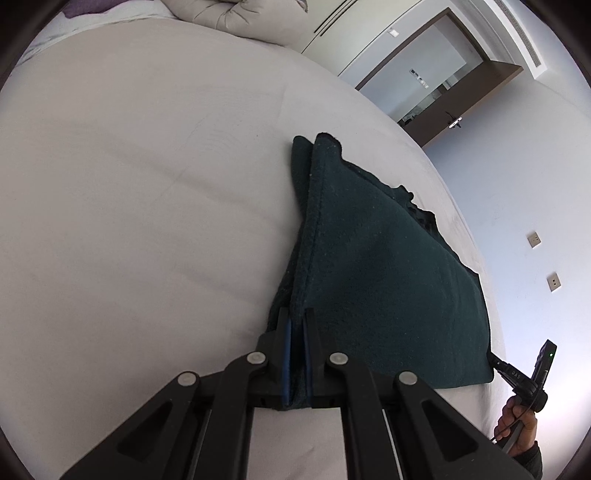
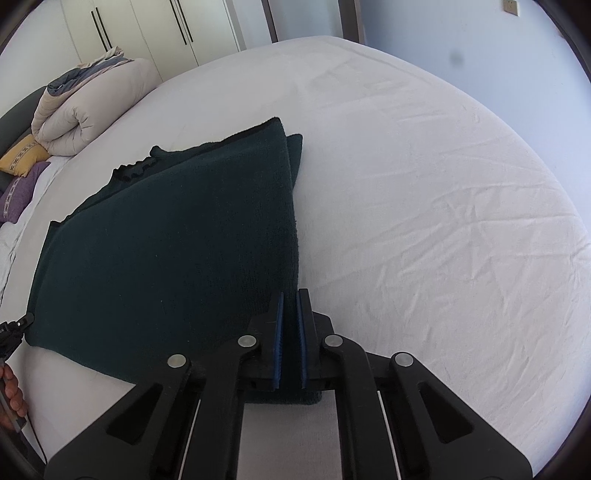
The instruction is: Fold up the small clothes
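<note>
A dark teal knitted garment (image 1: 376,266) lies folded on the white bed sheet (image 1: 129,184). My left gripper (image 1: 297,321) is shut on its near left corner, with cloth pinched between the blue pads. In the right wrist view the same garment (image 2: 166,251) spreads to the left, and my right gripper (image 2: 291,295) is shut on its near right corner, the fabric edge running up from between the pads. The other gripper (image 1: 532,376) shows at the garment's far corner in the left wrist view, held by a hand (image 1: 517,424).
A rolled beige duvet (image 2: 81,110) and yellow and purple cushions (image 2: 22,158) lie at the head of the bed. White wardrobe doors (image 2: 155,29) stand behind. The sheet (image 2: 424,221) stretches wide to the right of the garment. A brown door (image 1: 454,96) is beyond the bed.
</note>
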